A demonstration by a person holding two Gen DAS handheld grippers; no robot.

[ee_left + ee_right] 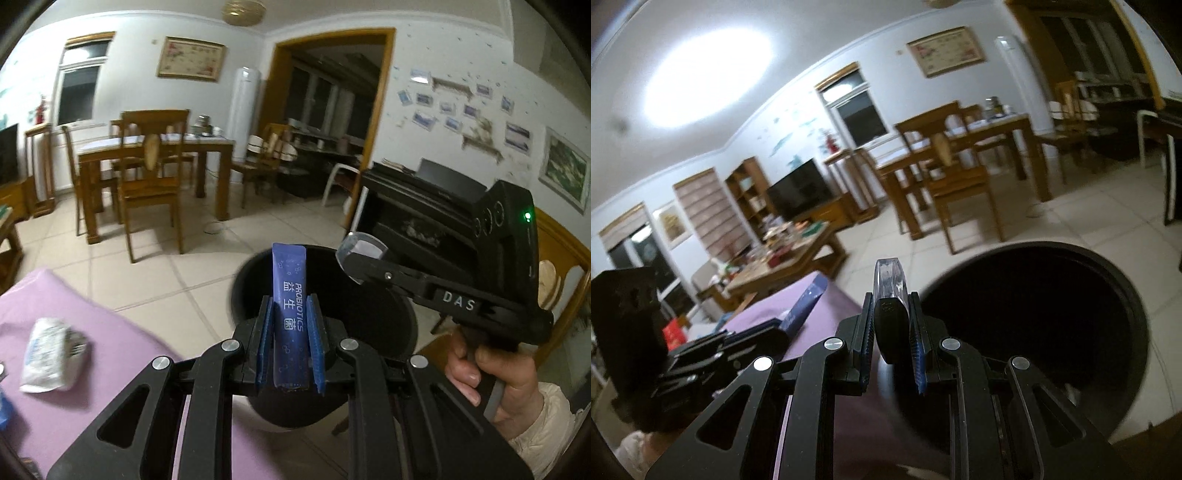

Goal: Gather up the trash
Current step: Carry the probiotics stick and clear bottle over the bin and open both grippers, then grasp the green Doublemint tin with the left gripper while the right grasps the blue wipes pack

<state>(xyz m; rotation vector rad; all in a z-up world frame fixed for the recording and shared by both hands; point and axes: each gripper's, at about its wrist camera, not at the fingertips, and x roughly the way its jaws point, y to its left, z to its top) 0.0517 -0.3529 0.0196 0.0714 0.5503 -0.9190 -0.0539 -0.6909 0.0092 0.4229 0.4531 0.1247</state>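
My left gripper (290,317) is shut on a blue probiotics sachet (290,295) that stands upright between its pads, over the black trash bin (388,314). My right gripper (891,321) is shut on a clear and black plastic piece (891,291), beside the open mouth of the bin (1071,332). In the left wrist view the right gripper (360,258) holds that clear piece (360,245) above the bin's far rim. The sachet also shows in the right wrist view (807,301), held by the left gripper.
A purple-covered table (110,332) lies to the left, with a crumpled white wrapper (51,354) on it. Tiled floor surrounds the bin. A wooden dining table and chairs (147,158) stand behind. A black piano (417,199) stands at the right.
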